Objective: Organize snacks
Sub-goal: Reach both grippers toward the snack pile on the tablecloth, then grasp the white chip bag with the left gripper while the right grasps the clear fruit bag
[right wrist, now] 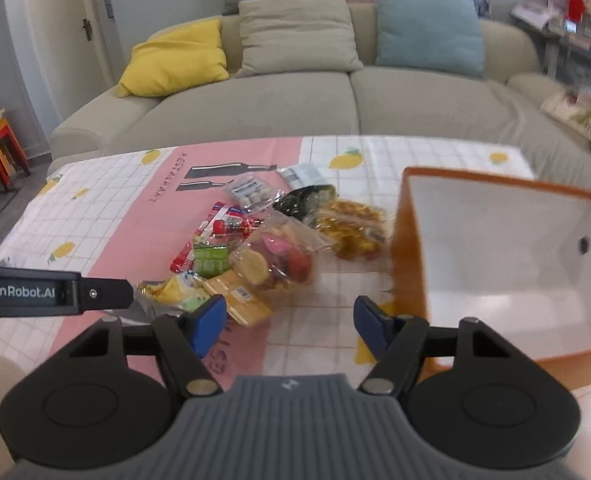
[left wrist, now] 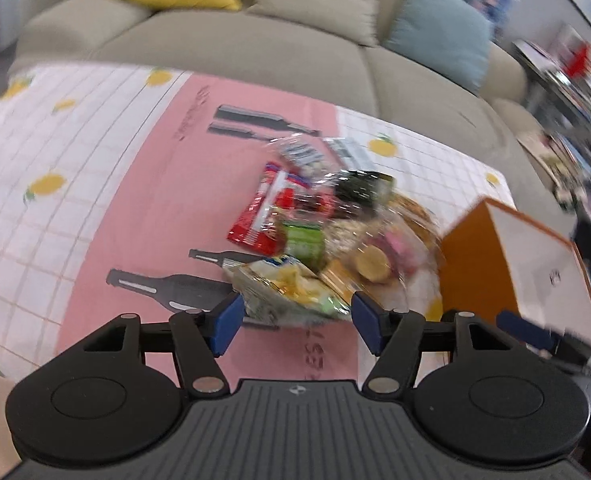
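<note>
- My left claw (left wrist: 293, 318), black with blue pads, stands well open and grips nothing.
- Just ahead of its fingertips, partly between them, lies a crinkly yellow-and-green snack bag (left wrist: 283, 290); I cannot tell whether the pads touch it.
- My right claw (right wrist: 289, 318), of the same build, is also parted wide and empty, with bare tablecloth between its fingers.
- The heap of snacks lies ahead of both claws on a table under a white checked tablecloth with lemon prints and a pink panel of dark bottle shapes (right wrist: 107, 200).
- Ahead and left of my right claw is a flat yellow-orange packet (right wrist: 237, 298), and beyond it a clear plastic bag of mixed round sweets (right wrist: 273, 258).
- Further ahead are a small green packet (right wrist: 211, 258), a long red wrapper (right wrist: 203, 238), a dark green packet (right wrist: 305, 200), a golden crinkled bag (right wrist: 351, 224) and a clear pouch of pale pieces (right wrist: 251, 192).
- To the right of my right claw stands an open orange box with a white inside (right wrist: 495, 248), which looks empty.
- My left claw's black body enters the right wrist view from the left, just beside the yellow-and-green bag.
- Behind the table is a beige sofa (right wrist: 295, 104) with a yellow cushion (right wrist: 175, 58), a beige cushion (right wrist: 295, 32) and a pale blue cushion (right wrist: 427, 24).
- The left wrist view is blurred.
</note>
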The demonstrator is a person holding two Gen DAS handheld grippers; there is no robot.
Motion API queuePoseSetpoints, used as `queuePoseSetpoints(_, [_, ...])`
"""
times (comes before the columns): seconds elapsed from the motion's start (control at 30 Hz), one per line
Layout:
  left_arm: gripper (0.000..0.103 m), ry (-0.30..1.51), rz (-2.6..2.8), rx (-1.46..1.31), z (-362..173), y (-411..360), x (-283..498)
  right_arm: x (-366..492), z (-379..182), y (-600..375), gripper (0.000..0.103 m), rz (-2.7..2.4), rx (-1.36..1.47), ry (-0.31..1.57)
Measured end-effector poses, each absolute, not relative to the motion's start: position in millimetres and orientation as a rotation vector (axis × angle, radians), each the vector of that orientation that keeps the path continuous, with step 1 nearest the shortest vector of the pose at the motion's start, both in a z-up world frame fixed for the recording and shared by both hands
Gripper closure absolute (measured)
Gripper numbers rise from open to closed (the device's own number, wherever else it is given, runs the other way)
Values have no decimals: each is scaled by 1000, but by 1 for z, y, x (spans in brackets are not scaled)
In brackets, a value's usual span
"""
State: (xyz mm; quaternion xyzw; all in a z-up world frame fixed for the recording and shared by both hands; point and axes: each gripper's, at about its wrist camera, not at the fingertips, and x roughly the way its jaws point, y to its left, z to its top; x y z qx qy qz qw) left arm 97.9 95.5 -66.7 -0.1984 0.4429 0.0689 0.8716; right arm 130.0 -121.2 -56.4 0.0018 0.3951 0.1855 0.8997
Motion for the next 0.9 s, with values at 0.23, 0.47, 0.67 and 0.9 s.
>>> queuePoseSetpoints(0.23, [30,1000,217,-596,-104,118,129,179,-82,-99,19,359,71,862])
queuePoseSetpoints(0.47, [30,1070,270,-700,-133,127,136,216,-104,-90,19,314,167,944])
queuePoseSetpoints(0.67, [30,1072,260,-784,-148,129,137,238,-121,-85,15,283,228,999])
queuePoseSetpoints(0.9, [30,1079,234,-781,-155,123,140,248,-132,-78,19,313,236,994])
